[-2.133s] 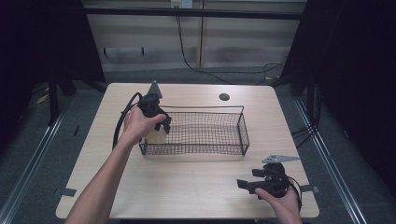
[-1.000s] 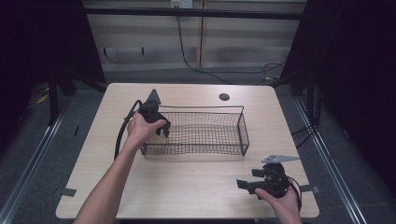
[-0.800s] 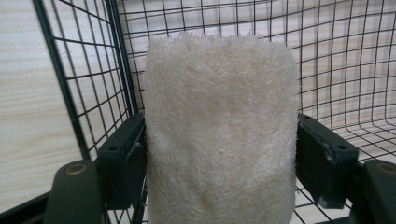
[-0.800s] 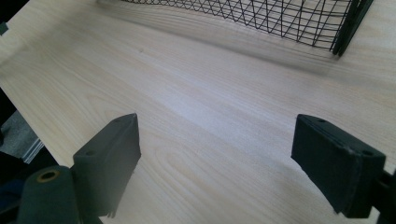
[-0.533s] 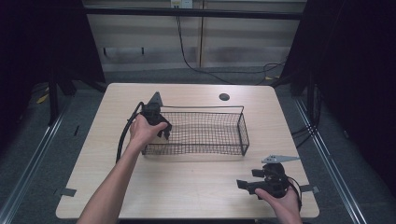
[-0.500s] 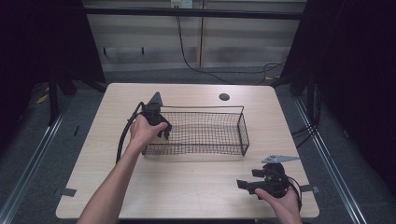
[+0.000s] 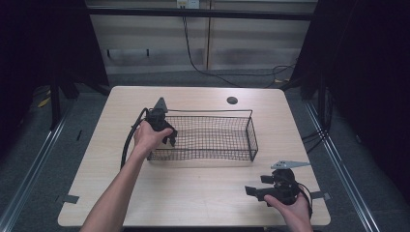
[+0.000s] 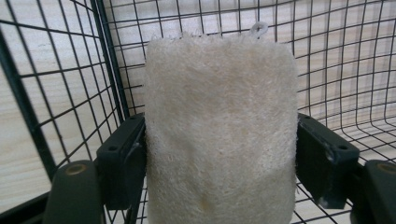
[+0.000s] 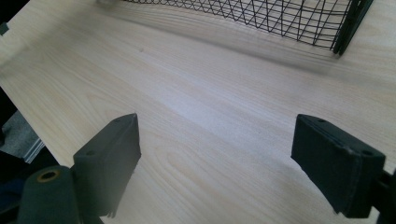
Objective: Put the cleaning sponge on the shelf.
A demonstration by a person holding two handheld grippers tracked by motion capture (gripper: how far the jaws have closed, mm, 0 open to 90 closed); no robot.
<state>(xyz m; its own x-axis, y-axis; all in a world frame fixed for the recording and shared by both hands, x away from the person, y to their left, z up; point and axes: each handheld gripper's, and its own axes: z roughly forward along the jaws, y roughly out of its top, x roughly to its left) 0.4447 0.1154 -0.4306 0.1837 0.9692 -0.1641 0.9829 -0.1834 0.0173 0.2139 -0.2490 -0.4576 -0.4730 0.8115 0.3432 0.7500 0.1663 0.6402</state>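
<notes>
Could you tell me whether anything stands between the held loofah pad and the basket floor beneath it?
Nothing visible does: the left gripper holds the loofah pad inside the wire basket's left end, bare mesh around it.

Your desk and what rests on it

Your pale wood desk (image 7: 193, 193) carries a black wire basket (image 7: 212, 145) just past its centre, toward 12 o'clock. A small dark round spot (image 7: 232, 100) marks the desktop at about 1 o'clock, near the far edge and apart from the basket.
</notes>
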